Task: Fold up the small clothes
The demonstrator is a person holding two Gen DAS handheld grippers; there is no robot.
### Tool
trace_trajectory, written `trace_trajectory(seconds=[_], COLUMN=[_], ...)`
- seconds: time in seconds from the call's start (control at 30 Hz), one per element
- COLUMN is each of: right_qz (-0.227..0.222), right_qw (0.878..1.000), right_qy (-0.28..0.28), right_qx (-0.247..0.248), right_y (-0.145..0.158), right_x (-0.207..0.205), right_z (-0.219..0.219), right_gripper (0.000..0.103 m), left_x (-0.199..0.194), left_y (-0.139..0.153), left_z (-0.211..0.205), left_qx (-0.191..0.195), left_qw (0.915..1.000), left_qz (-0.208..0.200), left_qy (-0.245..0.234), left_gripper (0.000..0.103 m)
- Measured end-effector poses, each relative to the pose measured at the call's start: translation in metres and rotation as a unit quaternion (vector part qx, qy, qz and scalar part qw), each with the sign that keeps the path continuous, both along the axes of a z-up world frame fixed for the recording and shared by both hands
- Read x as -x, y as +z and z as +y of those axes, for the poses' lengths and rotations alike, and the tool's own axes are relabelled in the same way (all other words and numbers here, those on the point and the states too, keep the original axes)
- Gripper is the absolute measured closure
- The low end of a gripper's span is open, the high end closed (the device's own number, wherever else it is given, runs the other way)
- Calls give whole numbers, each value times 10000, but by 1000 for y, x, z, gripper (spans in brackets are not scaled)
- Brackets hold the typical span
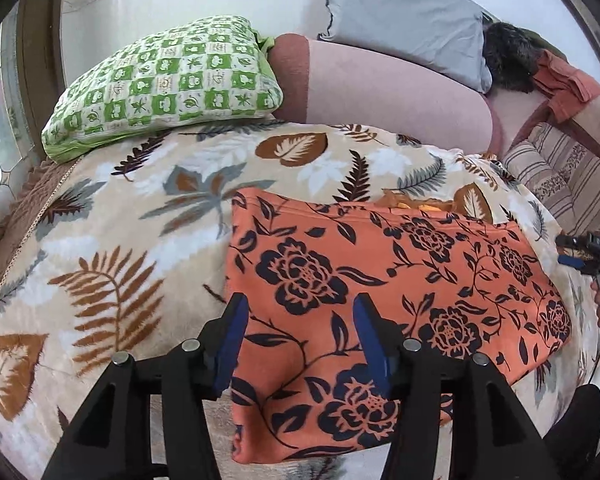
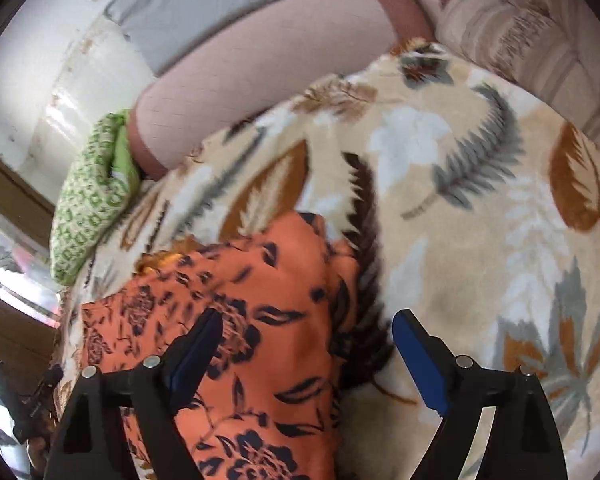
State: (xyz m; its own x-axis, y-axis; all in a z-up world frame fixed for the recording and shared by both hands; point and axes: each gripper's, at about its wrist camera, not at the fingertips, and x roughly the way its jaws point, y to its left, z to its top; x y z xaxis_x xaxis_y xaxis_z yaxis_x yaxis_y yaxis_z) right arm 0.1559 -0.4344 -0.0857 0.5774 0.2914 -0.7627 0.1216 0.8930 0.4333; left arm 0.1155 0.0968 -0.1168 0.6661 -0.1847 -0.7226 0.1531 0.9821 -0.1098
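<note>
An orange garment with a dark floral print [image 1: 380,292] lies flat, folded into a rough rectangle, on a leaf-patterned blanket [image 1: 132,216]. My left gripper [image 1: 298,320] is open just above the garment's left edge, empty. In the right wrist view the same garment [image 2: 256,320] lies under and left of my right gripper [image 2: 308,340], which is open and empty over the garment's right edge. The right gripper also shows at the far right of the left wrist view [image 1: 576,250].
A green checked pillow [image 1: 168,88] lies at the blanket's far left. A pink bolster [image 1: 380,92], a grey pillow [image 1: 412,16] and a striped cushion [image 1: 560,176] line the back. A window is at the left.
</note>
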Motion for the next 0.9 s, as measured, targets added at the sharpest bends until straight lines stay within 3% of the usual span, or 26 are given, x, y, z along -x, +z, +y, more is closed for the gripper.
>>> trace_trajectory(seconds=[0.13, 0.23, 0.27, 0.3, 0.33, 0.37, 0.4, 0.53, 0.6, 0.63, 0.7, 0.8, 0.9], right_qz=[41, 308, 506, 680, 690, 641, 546, 300, 325, 382, 527, 618, 216], right_qw=[9991, 9964, 9942, 9921, 9919, 9928, 9938, 9903, 9897, 9896, 9887, 9929, 9956], right_qy=[214, 417, 486, 511, 515, 491, 487, 442, 264, 123, -162, -450, -411], right_qx=[353, 675, 811, 924, 930, 879, 834, 1284, 1372, 1380, 1391, 907, 812], right_y=[-14, -31, -40, -48, -48, -45, -37, -16, -20, -26, -38, -45, -20], right_x=[-25, -43, -50, -54, -55, -53, -50, -38, -35, -34, -31, -24, -12], right_z=[24, 40, 44, 47, 47, 45, 44, 51, 47, 44, 30, 8, 7], right_gripper=[18, 40, 59, 67, 69, 82, 88, 88, 90, 96, 97, 95, 95], left_x=[5, 9, 10, 10, 11, 12, 13, 15, 15, 14, 10, -1, 3], left_y=[-13, -21, -24, -28, -29, -30, -30, -24, -20, -20, -25, -46, -42], left_z=[-4, -6, -6, -7, -8, -8, -8, -8, -8, -9, -11, -17, -14], left_qx=[101, 142, 126, 99, 87, 75, 75, 150, 176, 190, 131, -315, -140], left_qw=[9998, 9995, 9995, 9994, 9993, 9994, 9995, 9997, 9998, 9997, 9997, 9985, 9993], left_qz=[158, 269, 301, 344, 359, 342, 316, 183, 101, 115, 189, 448, 346], left_qy=[18, 37, 40, 37, 32, 33, 34, 8, -9, -27, -35, -25, 5], left_gripper=[48, 48, 48, 48, 48, 48, 48, 48, 47, 46, 38, 38, 38])
